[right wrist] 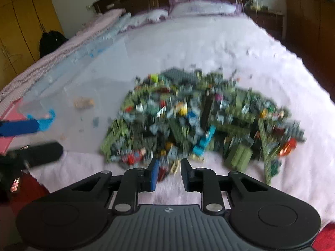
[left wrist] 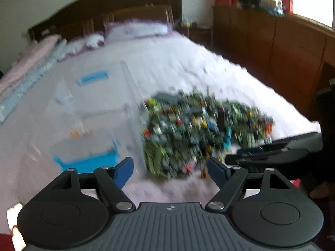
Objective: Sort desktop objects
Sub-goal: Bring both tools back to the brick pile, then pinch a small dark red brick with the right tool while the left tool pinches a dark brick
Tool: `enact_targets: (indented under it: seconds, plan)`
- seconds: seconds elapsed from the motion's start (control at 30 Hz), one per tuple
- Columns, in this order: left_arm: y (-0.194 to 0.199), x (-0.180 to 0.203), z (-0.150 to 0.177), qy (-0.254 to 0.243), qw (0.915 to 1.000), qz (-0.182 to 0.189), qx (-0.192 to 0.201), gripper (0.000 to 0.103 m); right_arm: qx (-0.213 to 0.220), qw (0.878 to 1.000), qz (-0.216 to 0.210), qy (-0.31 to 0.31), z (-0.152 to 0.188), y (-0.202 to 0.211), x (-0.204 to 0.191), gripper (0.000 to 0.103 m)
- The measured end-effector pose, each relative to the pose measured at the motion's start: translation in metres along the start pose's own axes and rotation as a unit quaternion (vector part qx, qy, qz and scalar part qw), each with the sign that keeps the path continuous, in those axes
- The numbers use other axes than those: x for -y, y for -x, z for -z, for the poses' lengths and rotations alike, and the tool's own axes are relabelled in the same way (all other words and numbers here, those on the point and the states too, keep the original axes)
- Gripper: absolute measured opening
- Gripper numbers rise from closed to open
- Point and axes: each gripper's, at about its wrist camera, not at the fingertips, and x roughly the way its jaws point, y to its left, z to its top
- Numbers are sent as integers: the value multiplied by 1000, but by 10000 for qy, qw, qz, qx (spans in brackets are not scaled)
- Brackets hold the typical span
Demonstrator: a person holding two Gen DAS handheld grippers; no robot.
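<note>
While both views are blurred, the layout reads clearly enough. Nearest the camera, the left hand-held gripper (left wrist: pixel 170 168) has its blue-padded jaws spread wide with nothing between them, hanging over the pale bed cover (left wrist: pixel 188 62). The right hand-held gripper (right wrist: pixel 168 172) has its jaws drawn fairly close, a narrow gap between the pads; small pieces at the pile's near edge show through that gap, but whether the pads touch any of them cannot be told.

Just ahead of both lies a broad pile of small building bricks (right wrist: pixel 194 121), mostly green and grey with spots of red, yellow and blue, heaped directly on the bed. Ahead and left of the left hand-held gripper, touching the pile's left edge, sits a clear plastic storage box (left wrist: pixel 134 87) with blue latches (left wrist: pixel 92 163). Inside it only a few small tan pieces (left wrist: pixel 80 133) can be made out. Beyond everything, pillows (left wrist: pixel 136 29) rest against a dark wooden headboard (left wrist: pixel 117 4).
</note>
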Motion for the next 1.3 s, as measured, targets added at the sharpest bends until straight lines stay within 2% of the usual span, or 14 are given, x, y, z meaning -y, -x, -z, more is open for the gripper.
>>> enact_targets:
  seconds: [0.23, 0.37, 0.4, 0.47, 0.57, 0.73, 0.83, 0.9, 1.1, 1.13, 1.17, 1.23, 1.3]
  plan:
    - [-40, -3, 29, -12, 9984, 64, -558, 58, -274, 9996, 40, -49, 6, -30, -12, 27]
    - [-52, -6, 34, 50, 9977, 156, -654, 48, -292, 9995, 94, -64, 3, -38, -14, 27]
    - [-54, -6, 35, 65, 9976, 188, -663, 47, -295, 9995, 104, -70, 3, -39, -15, 27]
    - [-61, -4, 34, 68, 9975, 248, -665, 43, -296, 9995, 132, -53, 3, -42, -16, 19]
    - [-70, -1, 33, 7, 9977, 280, -614, 42, -276, 9995, 167, 10, 5, -42, -18, 14]
    - [-82, 5, 26, -123, 9984, 422, -348, 39, -264, 9994, 225, -41, 12, -32, -12, 13]
    - [-94, 11, 23, -468, 9974, 487, -253, 33, -284, 9992, 214, -165, 18, -26, -5, 13]
    - [-101, 11, 20, -593, 9968, 476, -249, 33, -302, 9991, 194, -235, 21, -25, -1, 13]
    - [-102, -22, 8, -421, 9983, 366, -165, 33, -307, 9988, 159, -340, 23, -24, 5, 13]
    - [-102, -29, 7, -424, 9986, 267, -169, 31, -309, 9988, 164, -341, 23, -25, 5, 13]
    - [-101, -36, 5, -397, 9988, 220, -188, 23, -311, 9988, 171, -337, 23, -25, 5, 14]
    - [-101, -52, 4, -257, 9990, 256, -275, 15, -315, 9988, 185, -312, 23, -26, 3, 14]
    - [-100, -65, 4, -190, 9992, 116, -332, 14, -325, 9989, 197, -282, 22, -26, 2, 14]
